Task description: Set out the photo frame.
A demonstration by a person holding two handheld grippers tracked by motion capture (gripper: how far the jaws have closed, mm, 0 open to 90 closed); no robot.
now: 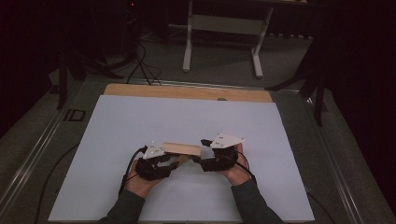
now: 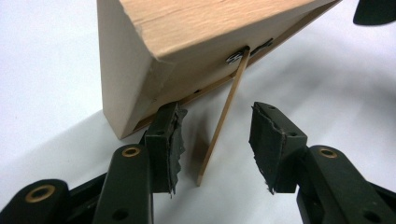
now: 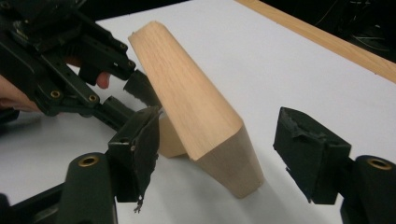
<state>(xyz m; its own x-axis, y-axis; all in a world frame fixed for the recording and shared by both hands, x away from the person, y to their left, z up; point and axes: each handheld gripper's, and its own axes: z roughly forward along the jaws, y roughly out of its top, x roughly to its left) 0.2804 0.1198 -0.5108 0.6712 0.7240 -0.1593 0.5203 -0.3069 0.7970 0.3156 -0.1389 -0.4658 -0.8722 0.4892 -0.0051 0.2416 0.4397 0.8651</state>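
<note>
White tabletop (image 1: 140,121) is sitting in a dark room, with a wooden picture frame (image 1: 182,149) leaning near the front on its thin back stand (image 2: 224,116). Left gripper (image 2: 215,140) is gaping around that flimsy strut; right gripper (image 3: 215,154) is hanging open around the frame's end. Looks light, stiff, smooth, so I'd be pinching the thick wooden edges.

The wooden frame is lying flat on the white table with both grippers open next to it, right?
Not quite. The wooden frame is not flat: it stands tilted, propped on its thin back stand, as the left gripper view shows. It is on the white table, and the left gripper and right gripper are both open beside it.
</note>
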